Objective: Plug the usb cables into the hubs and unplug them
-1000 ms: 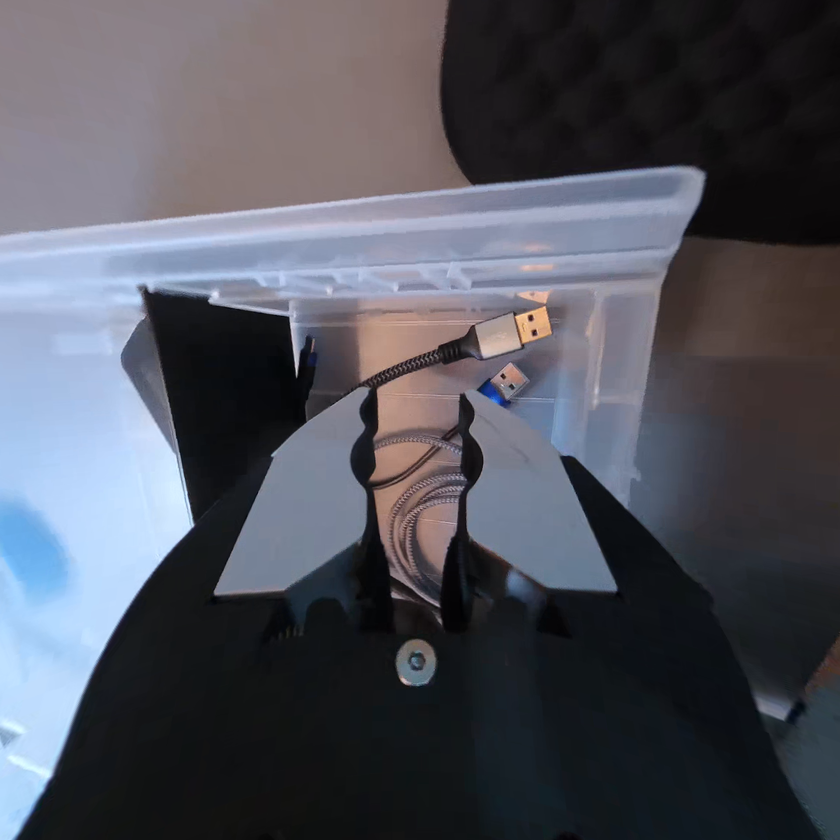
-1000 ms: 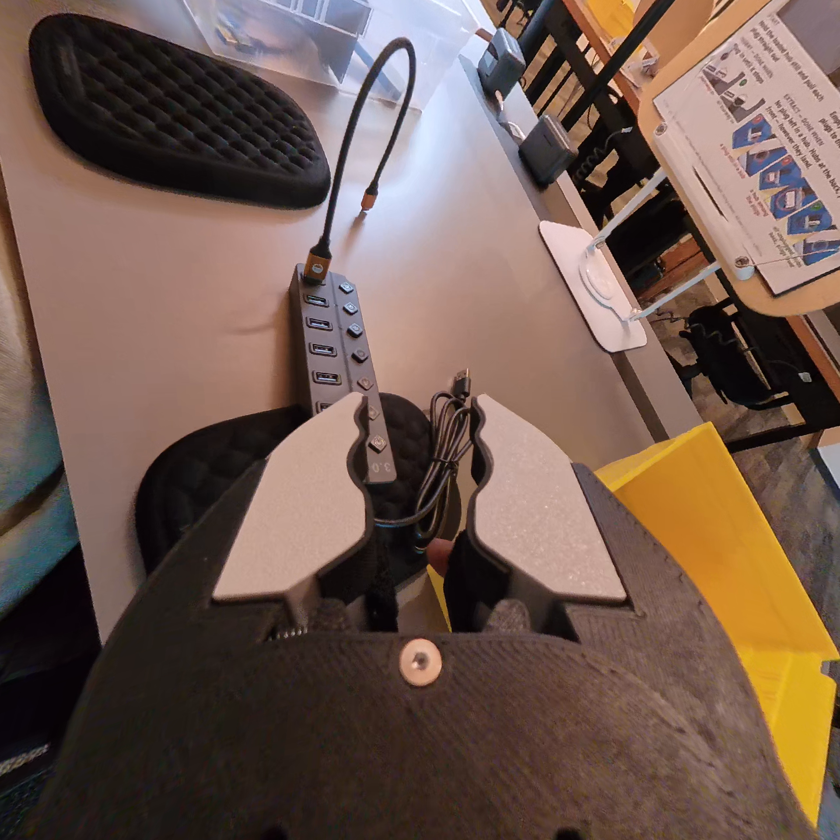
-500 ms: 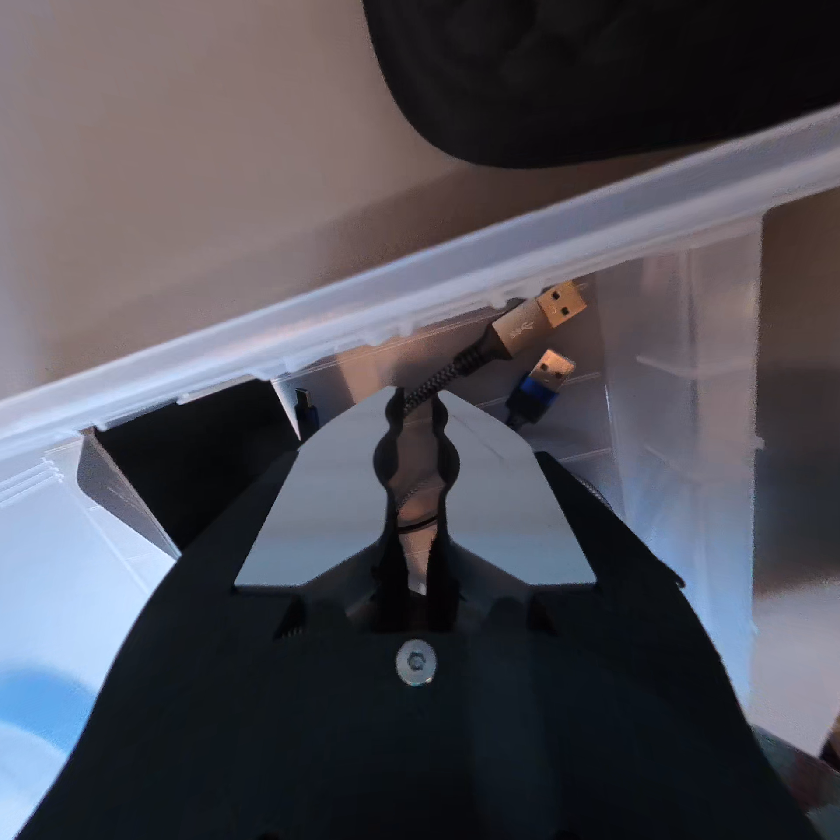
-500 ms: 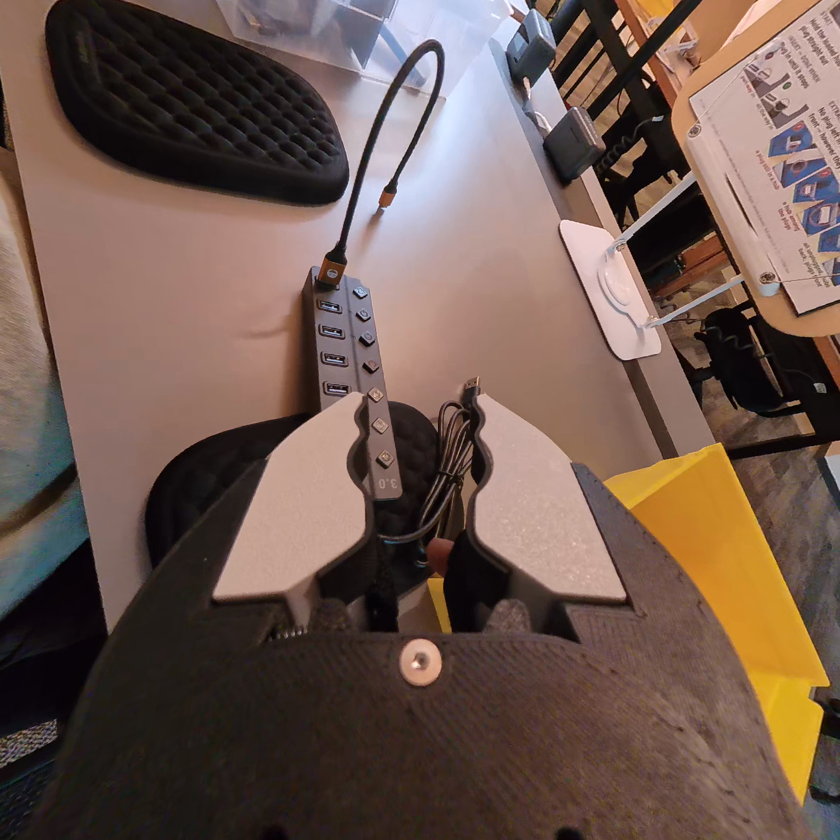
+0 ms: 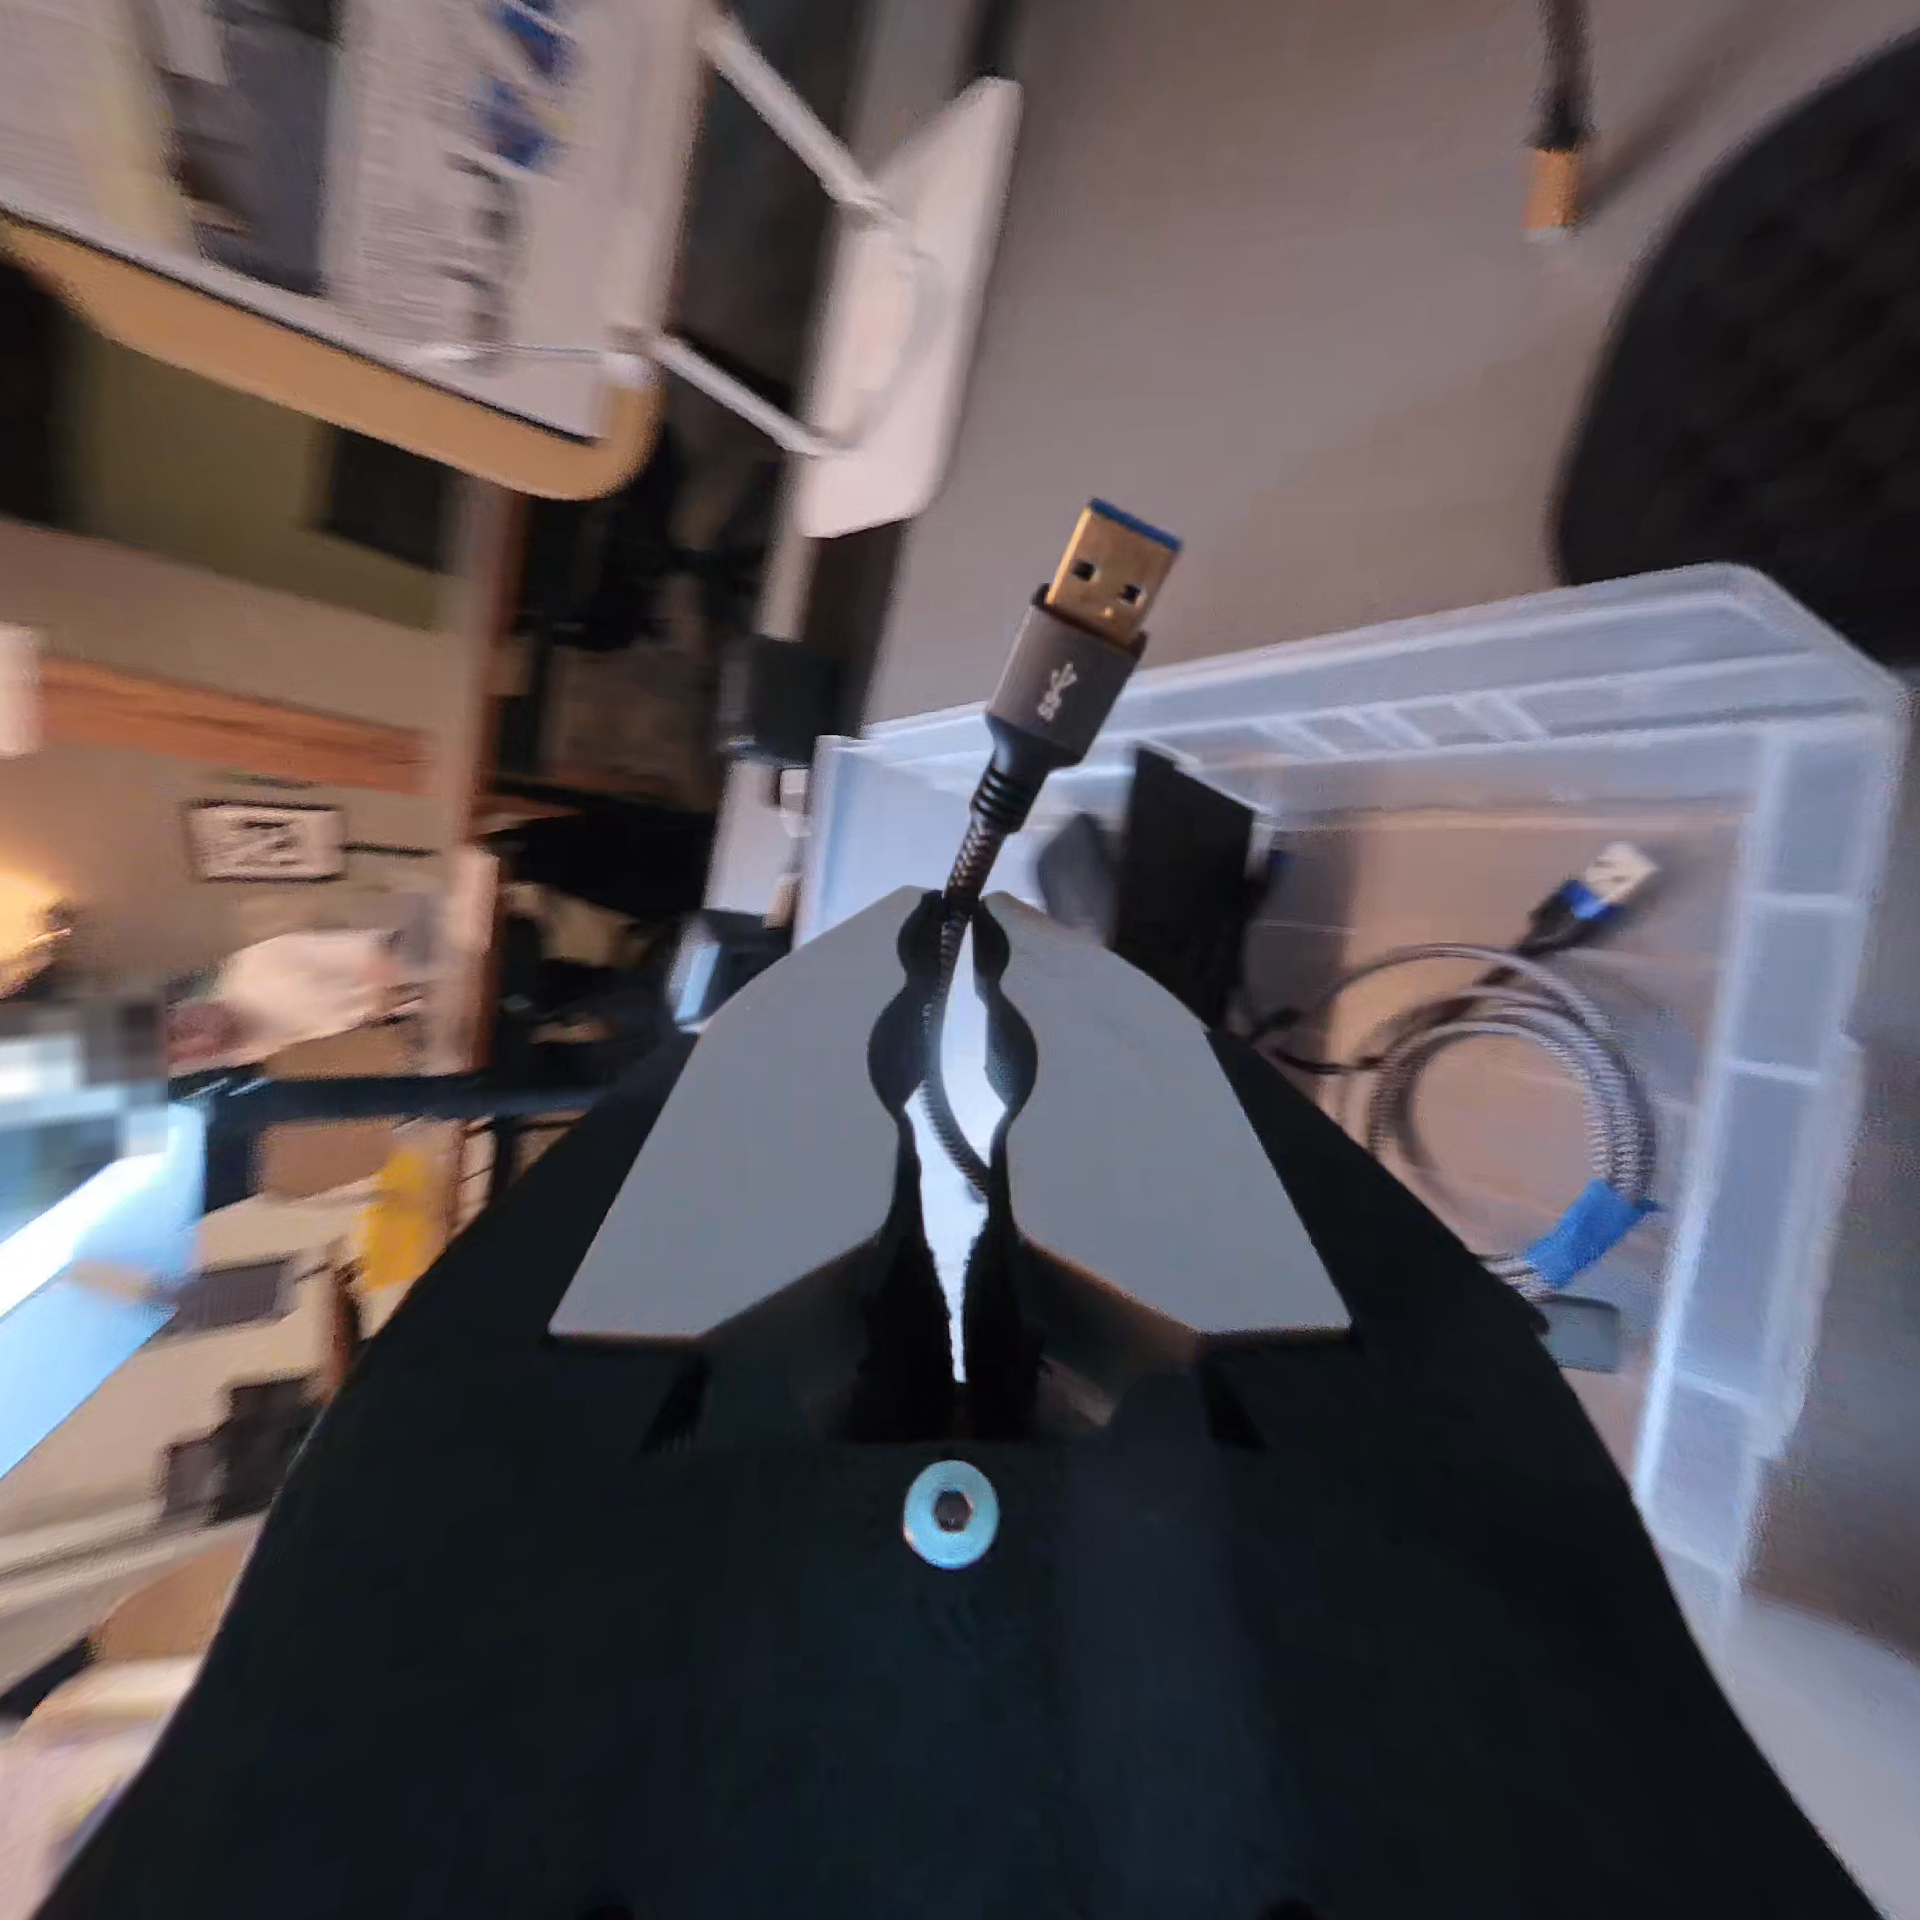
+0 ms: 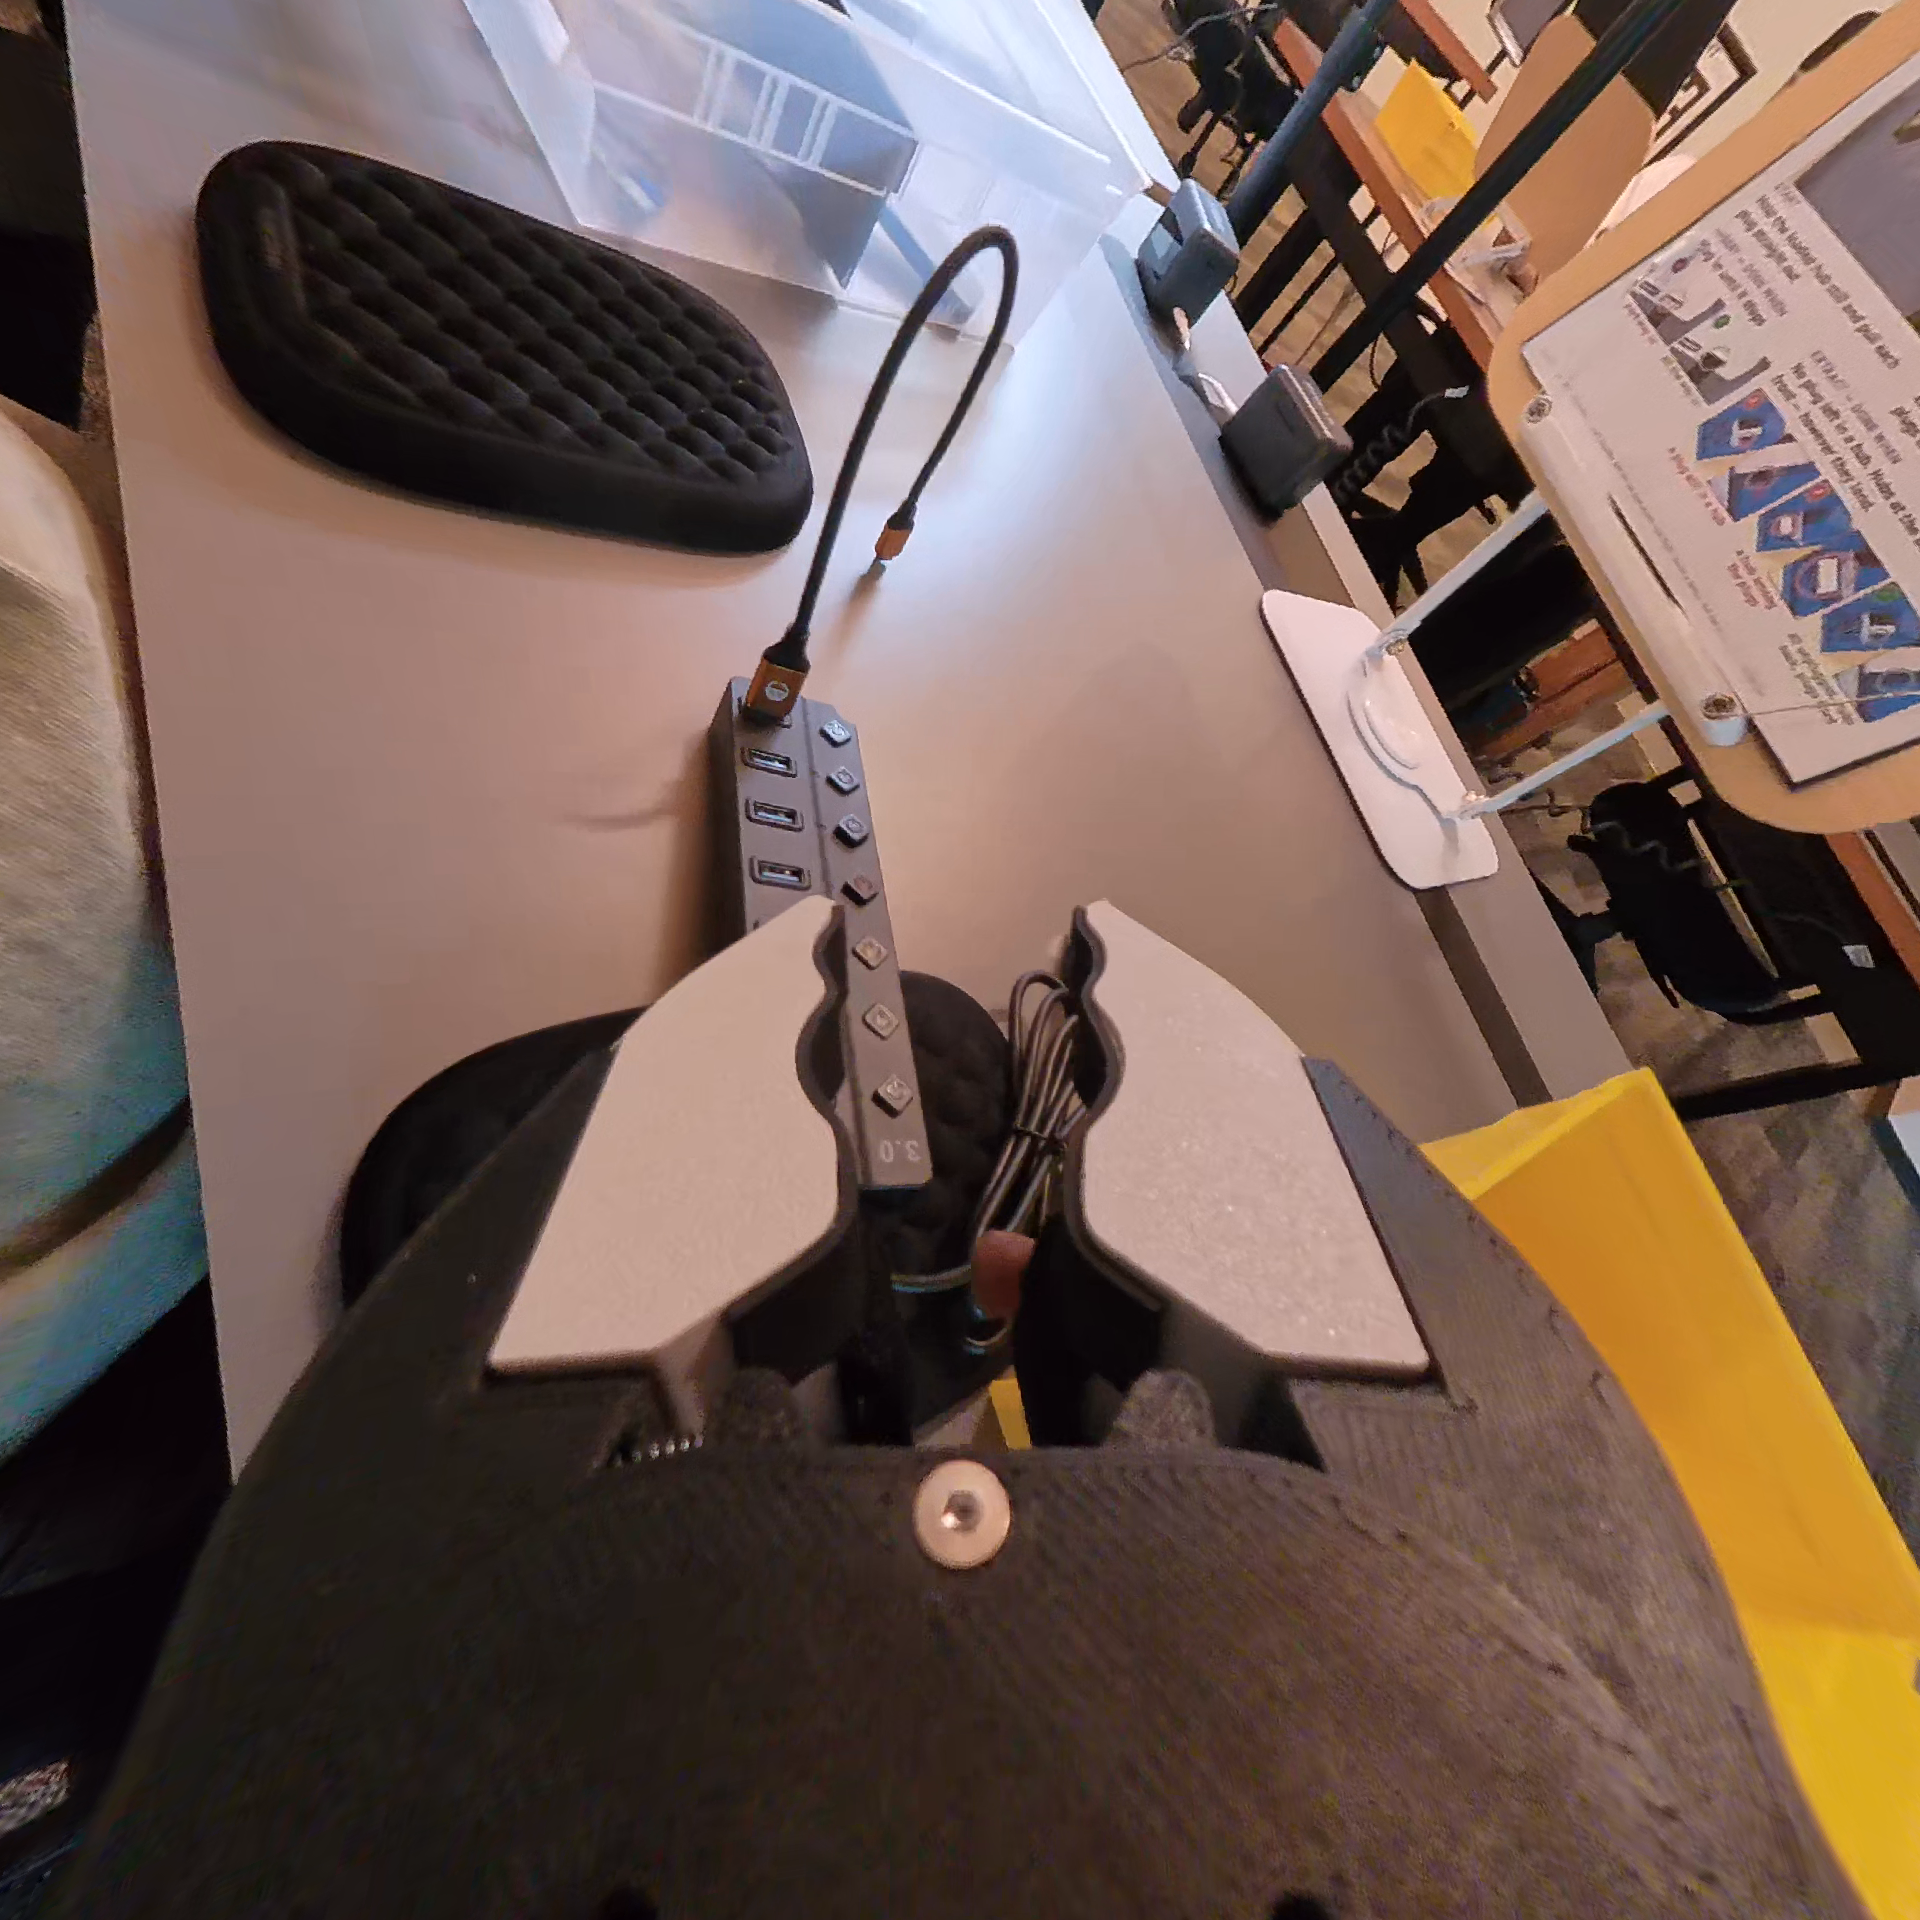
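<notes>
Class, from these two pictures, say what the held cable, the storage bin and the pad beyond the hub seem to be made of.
Held cable: braided fabric jacket, going by its woven pattern; grey plug shell looks like matte metal.
Storage bin: translucent, ribbed plastic.
Black pad: soft, dimpled quilted surface, probably fabric over foam or gel.

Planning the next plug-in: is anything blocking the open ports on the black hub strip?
Nothing visible covers the ports on the long black USB hub; only its far end port holds an orange-tipped black cable. The right tongs hang open above its near end.
</notes>
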A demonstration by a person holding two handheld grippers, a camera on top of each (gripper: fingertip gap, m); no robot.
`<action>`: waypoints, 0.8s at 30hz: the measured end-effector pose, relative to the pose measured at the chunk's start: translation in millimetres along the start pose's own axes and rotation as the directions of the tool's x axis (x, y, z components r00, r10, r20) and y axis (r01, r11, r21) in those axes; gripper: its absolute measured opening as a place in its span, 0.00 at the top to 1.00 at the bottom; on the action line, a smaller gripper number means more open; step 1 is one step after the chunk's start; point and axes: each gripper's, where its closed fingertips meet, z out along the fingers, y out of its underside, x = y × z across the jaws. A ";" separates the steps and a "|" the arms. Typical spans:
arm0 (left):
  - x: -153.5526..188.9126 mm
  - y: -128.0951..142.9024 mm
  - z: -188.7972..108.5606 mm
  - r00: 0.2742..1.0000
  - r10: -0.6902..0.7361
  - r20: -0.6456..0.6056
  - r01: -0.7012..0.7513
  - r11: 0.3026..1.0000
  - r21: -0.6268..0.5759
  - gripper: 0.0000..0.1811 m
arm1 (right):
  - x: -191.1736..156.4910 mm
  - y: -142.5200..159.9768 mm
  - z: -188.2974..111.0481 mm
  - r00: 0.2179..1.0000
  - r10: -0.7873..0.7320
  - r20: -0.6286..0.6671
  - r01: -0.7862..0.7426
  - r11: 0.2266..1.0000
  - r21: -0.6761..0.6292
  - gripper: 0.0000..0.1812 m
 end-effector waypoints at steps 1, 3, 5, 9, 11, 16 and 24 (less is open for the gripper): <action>-13.7 -5.8 -9.7 0.993 -0.017 0.115 0.016 1.000 0.015 0.97 | -1.4 -2.0 1.7 1.000 -0.004 0.004 0.004 1.000 0.006 0.78; -35.1 -24.9 -32.9 0.948 -0.076 0.308 0.049 0.994 0.094 0.97 | -3.9 -9.1 5.2 1.000 -0.018 0.012 0.017 0.999 0.032 0.78; -49.5 -45.8 -58.2 0.873 -0.166 0.459 0.087 0.978 0.189 0.97 | -6.5 -17.4 9.3 0.999 -0.042 0.015 0.041 0.997 0.062 0.77; -66.2 -72.3 -105.5 0.650 -0.235 0.723 0.077 0.967 0.244 0.97 | -12.4 -31.7 17.9 0.994 -0.109 0.011 0.107 0.987 0.121 0.77; -66.8 -83.6 -116.5 0.573 -0.208 0.792 0.051 0.974 0.219 0.97 | -13.8 -38.5 20.7 0.992 -0.126 0.000 0.124 0.981 0.148 0.77; -68.2 -112.3 -119.7 0.478 -0.020 0.878 -0.044 0.998 0.046 0.97 | -16.6 -63.5 28.0 0.985 -0.166 -0.045 0.172 0.953 0.249 0.77; -96.3 -63.1 -93.4 0.447 0.181 0.876 -0.061 0.983 -0.173 0.98 | -19.9 -61.9 35.9 0.984 -0.173 -0.031 0.175 0.954 0.243 0.77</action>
